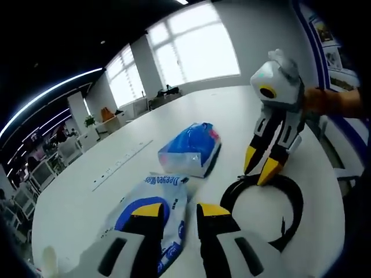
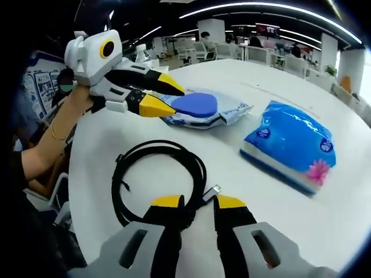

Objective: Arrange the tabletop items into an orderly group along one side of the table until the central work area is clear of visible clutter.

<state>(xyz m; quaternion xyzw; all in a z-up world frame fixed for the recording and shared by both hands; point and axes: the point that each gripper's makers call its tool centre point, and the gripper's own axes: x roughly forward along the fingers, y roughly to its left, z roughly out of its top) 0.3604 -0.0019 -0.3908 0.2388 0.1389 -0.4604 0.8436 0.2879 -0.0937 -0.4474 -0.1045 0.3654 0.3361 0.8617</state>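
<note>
The coiled black cable point(image 2: 159, 182) lies on the white desk point(image 2: 278, 214), and everything else sits around it. In the right gripper view, the right gripper point(image 2: 194, 202) has its yellow-tipped jaws spread, with the near edge of the coil and its silver plug between the tips; whether they touch it cannot be told. Beyond the cable lies a flat white-and-blue pouch point(image 2: 206, 110), and off to one side, well apart from the coil, a blue tissue pack point(image 2: 290, 145). In the left gripper view, the left gripper point(image 1: 179, 211) hovers with its jaws spread, one tip over the near end of the pouch point(image 1: 148, 202), the cable point(image 1: 264, 202) just beside the other. The right gripper's tips point(image 1: 261, 165) reach down to the coil's far edge there.
</note>
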